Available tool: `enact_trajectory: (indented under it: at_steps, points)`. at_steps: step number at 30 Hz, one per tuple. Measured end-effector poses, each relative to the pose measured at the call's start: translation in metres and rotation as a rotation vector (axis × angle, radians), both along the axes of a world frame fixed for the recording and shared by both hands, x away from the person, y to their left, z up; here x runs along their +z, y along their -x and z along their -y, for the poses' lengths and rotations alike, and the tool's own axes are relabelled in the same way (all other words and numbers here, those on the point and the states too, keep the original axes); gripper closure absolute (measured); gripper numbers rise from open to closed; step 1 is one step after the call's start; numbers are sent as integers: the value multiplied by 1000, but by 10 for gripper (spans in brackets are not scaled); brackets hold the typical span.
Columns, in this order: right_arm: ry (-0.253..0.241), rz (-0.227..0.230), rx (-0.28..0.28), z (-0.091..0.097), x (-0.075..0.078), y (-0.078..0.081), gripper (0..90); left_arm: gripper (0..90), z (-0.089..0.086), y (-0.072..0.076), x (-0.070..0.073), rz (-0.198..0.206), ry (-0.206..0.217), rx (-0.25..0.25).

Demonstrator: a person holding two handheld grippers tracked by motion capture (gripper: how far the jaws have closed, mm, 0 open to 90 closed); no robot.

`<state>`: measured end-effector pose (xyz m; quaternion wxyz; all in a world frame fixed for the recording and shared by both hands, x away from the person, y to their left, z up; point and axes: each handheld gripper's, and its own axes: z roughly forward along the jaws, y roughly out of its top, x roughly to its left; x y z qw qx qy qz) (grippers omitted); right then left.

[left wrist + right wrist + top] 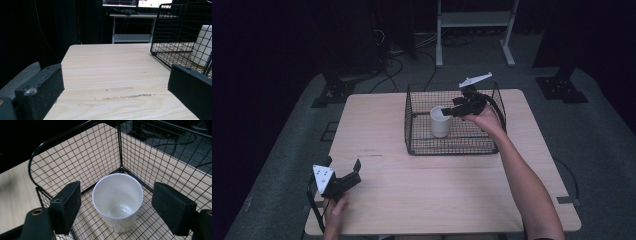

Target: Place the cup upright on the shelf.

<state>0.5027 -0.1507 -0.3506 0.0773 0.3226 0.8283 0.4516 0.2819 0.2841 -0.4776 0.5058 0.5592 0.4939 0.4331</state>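
Step in hand: grasping the white cup [117, 201], which stands upright inside the black wire basket [412, 125] at 12 o'clock on the bench [437, 200]. Right gripper [117, 206] hangs above the cup, fingers [66, 206] flanking the rim, apart from it, nothing held. Left gripper [343, 172] rests at 8 o'clock, fingers wide, empty. Next, likely: lower, pinch the cup wall, lift clear of the basket.
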Motion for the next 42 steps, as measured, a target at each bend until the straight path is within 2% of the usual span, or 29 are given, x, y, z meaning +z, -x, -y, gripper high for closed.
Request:
enact_trajectory:
  at_steps: [18, 22, 26, 30, 42]
  points:
    - [-4, 5, 38, 15, -1, 20, 245, 0, 0, 0, 0, 0, 3, -2]
    - [4, 5, 46, 17, -3, 25, 245, 0, 0, 0, 0, 0, 2, -2]
    - [-10, 4, 54, 18, -4, 29, 245, 0, 0, 0, 0, 0, 2, -2]
    - [6, 2, 64, 17, -4, 31, 245, 0, 0, 0, 0, 0, 1, -2]
    - [-11, 16, 85, 20, -4, 47, 252, 0, 0, 0, 0, 2, 0, -3]
